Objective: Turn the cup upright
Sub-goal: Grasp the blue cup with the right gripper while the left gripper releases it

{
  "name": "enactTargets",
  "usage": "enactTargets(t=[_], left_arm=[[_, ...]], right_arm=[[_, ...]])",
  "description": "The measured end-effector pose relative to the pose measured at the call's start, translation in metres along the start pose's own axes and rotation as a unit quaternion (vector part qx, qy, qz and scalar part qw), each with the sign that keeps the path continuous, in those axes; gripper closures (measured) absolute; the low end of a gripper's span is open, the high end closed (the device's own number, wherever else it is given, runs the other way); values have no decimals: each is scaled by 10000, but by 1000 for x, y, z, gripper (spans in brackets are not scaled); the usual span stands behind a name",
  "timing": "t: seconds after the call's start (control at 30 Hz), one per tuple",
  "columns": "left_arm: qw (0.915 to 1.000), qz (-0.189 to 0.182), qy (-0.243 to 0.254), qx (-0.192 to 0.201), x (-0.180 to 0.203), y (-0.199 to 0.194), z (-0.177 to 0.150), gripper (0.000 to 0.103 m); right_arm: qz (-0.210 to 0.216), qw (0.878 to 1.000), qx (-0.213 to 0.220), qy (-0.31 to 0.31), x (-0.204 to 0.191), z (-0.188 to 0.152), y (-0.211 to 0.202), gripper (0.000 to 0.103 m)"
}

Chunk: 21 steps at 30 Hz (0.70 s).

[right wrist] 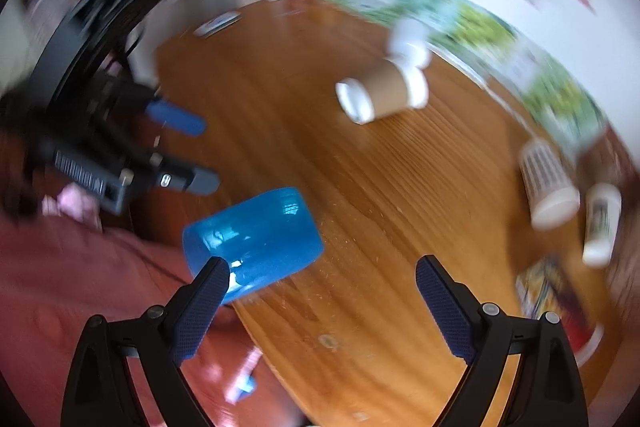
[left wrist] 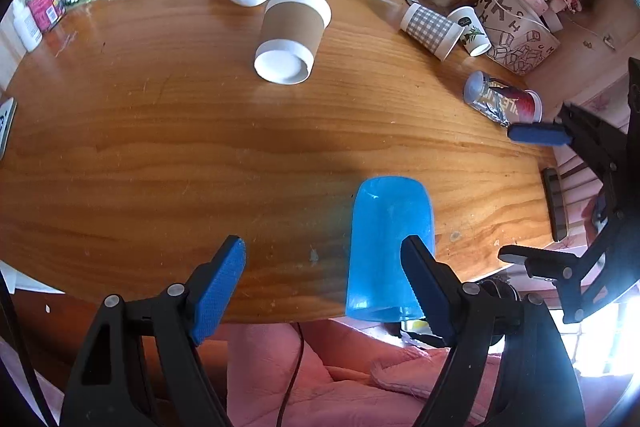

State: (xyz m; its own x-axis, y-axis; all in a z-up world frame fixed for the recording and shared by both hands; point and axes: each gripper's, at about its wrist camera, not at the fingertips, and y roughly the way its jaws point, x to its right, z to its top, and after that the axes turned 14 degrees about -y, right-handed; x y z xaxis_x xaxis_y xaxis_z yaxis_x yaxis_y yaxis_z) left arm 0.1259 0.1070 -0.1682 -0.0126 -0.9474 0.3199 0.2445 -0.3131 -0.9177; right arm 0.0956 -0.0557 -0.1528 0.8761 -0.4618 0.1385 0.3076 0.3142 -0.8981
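Cup (left wrist: 390, 247), the translucent blue one, lies on its side at the near edge of the wooden table (left wrist: 160, 147), its mouth hanging slightly past the rim, so the flip looks not yet begun. From the left wrist view, the left gripper (left wrist: 328, 275) is spread wide with nothing in it, its right finger just in front of the cup's right side; I cannot tell if it touches. Farther off, a sleeved paper cup (left wrist: 292, 35), a checked cup (left wrist: 430, 29) and a printed cup (left wrist: 502, 99) also lie toppled. All look empty.

From the right wrist view, which is blurred, the right gripper (right wrist: 322, 291) is also wide apart and holds nothing, with the blue cup (right wrist: 256, 239) by its left finger. The cup seems empty inside.
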Motion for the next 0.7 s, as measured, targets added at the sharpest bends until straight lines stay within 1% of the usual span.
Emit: enactTargets(t=[0.07,0.17,0.27,0.37,0.43,0.47,0.57,0.63,0.7], left_arm=[[10000,-6,-23,2,-3,-1,-2,20],[10000,7,-61,26,-6,-1,-5,20],[9999,-5,-161,10,-10,0,-9,20],[9998,-26,-193,19,-13,-2,-13,20],[9997,-27,-247,30,-15,-3,-15,20],[9995,-41,-298,30,-17,-3,-17,20],[9990,-70,-433,28,-22,-5,-20,20],[9987,-93,-509,2,-25,-5,-21,20],[9984,-92,-557,-11,-27,-6,-23,20]], right_arm=[[-56,9984,-30,-570,-6,4,1,8],[-110,9891,-111,-1465,-18,11,6,8],[-162,9731,-235,-2287,-29,15,14,8],[-156,9537,-278,-2989,-40,18,20,8],[-151,9385,-302,-3436,-49,19,25,8],[-179,9271,-309,-3732,-54,19,28,8],[-197,9019,-355,-4300,-63,21,37,8],[-201,8816,-346,-4702,-71,21,39,8],[-190,8587,-358,-5108,-79,19,42,8]])
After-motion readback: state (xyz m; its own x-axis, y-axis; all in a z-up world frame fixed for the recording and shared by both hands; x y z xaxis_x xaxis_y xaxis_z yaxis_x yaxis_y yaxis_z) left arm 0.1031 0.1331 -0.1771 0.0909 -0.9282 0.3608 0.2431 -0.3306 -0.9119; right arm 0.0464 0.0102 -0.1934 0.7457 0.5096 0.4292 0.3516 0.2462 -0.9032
